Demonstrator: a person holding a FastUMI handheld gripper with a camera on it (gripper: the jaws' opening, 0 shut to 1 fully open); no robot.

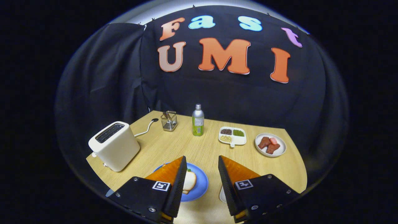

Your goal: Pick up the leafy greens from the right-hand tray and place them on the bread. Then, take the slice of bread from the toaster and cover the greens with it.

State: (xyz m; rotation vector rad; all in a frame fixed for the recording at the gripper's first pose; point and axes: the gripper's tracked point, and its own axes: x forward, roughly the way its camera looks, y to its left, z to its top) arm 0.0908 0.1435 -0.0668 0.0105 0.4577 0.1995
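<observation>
My gripper hangs open above the wooden table, with nothing between its fingers. A blue plate lies below, partly hidden by the left finger. On it rests a slice of bread, with a small bit of green peeking out at its far edge. A white toaster stands to the left of the plate; its slots look dark and no bread sticks out of them. A white rim, perhaps a tray, shows beside the right finger.
Beyond the fingers stand a green bottle, a wire basket, a divided white dish of grains and a white plate of meat pieces. The toaster's cable runs toward the back of the table.
</observation>
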